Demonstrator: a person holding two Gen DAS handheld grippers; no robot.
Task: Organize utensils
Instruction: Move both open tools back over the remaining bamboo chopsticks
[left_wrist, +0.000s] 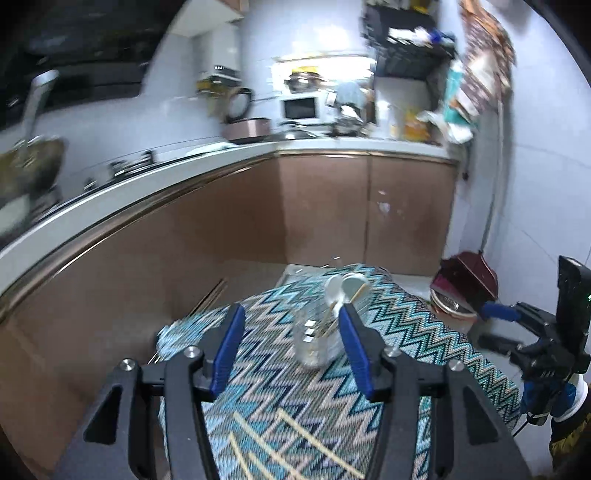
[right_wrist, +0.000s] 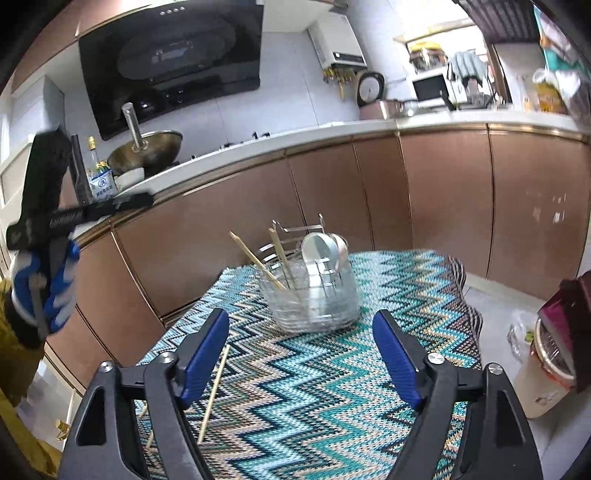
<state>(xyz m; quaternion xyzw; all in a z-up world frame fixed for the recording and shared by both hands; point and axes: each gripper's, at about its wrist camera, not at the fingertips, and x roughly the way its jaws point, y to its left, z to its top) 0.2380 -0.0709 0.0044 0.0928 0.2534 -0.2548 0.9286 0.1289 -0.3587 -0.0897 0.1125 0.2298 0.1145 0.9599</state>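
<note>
A clear glass holder stands on the zigzag-patterned tablecloth. Two pale spoons and a few wooden chopsticks stick out of it. A loose chopstick lies on the cloth near my right gripper, which is open and empty just short of the holder. In the left wrist view my left gripper is also open and empty, with the holder and spoons ahead between its fingers. Several loose chopsticks lie on the cloth beneath it. The picture there is blurred.
A wire rack stands behind the holder. Brown cabinets under a white counter ring the table. A wok sits on the stove. A bin with a dark red lid stands on the floor at right. A gloved hand holds the left gripper.
</note>
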